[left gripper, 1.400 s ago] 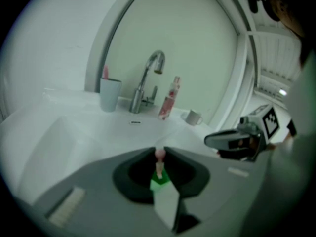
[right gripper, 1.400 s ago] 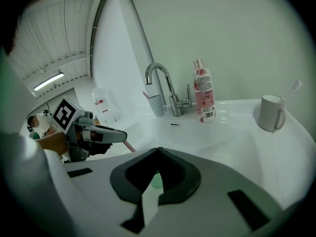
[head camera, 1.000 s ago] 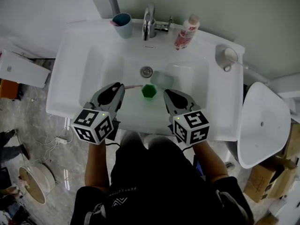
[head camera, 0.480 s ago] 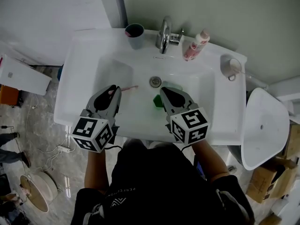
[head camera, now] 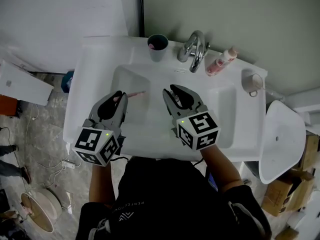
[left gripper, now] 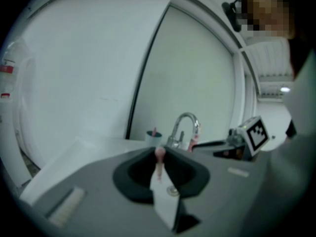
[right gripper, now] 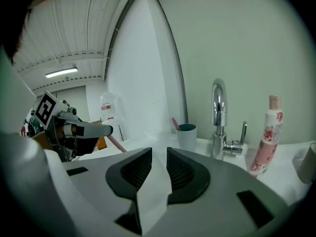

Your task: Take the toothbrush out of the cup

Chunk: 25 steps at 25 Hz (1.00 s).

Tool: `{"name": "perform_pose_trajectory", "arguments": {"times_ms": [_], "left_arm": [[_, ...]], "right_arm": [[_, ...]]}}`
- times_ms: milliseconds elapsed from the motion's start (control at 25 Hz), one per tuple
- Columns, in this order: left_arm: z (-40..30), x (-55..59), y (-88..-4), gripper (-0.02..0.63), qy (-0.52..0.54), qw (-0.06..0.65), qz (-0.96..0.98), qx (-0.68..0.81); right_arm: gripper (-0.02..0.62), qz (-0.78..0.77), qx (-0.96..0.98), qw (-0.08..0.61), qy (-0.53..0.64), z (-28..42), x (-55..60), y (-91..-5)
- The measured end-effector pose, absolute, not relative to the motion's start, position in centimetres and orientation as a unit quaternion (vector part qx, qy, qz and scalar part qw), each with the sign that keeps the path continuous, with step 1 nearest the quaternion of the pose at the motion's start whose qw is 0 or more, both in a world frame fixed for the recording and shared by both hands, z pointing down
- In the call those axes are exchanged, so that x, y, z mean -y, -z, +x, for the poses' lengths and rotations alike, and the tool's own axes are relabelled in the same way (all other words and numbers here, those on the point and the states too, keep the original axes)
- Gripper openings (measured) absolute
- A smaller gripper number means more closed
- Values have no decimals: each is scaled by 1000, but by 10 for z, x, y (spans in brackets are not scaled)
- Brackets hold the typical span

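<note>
Fingers of the left gripper pinch a pink toothbrush. That gripper's own view shows only a stub at the tips, while the head view shows the end jutting over the white sink. The right gripper has just been opening, its fingers slightly apart with nothing between. Both hover well short of the teal cup beside the faucet; the gripper views show a pink stick standing in it.

Washroom mock-up in a workshop-type space: white washbasin with chrome tap, rinse cup and pink bottle, plus spare basin, cardboard boxes, cables on tiled floor.
</note>
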State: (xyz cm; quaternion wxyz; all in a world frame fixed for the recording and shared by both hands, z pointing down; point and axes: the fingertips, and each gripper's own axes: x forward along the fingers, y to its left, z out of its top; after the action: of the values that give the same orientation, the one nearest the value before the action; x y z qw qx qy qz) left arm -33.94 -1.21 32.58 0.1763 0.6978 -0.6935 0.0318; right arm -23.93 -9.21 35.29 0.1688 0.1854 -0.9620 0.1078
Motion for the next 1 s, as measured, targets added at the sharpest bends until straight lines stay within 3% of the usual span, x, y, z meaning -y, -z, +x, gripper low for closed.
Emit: {"name": "perform_pose_trajectory", "arguments": {"times_ms": [1000], "left_arm": [[-422,31,-340,55,10,192,711,677]], "right_arm": [[124,302,938,171,5,-353,181,-339]]}}
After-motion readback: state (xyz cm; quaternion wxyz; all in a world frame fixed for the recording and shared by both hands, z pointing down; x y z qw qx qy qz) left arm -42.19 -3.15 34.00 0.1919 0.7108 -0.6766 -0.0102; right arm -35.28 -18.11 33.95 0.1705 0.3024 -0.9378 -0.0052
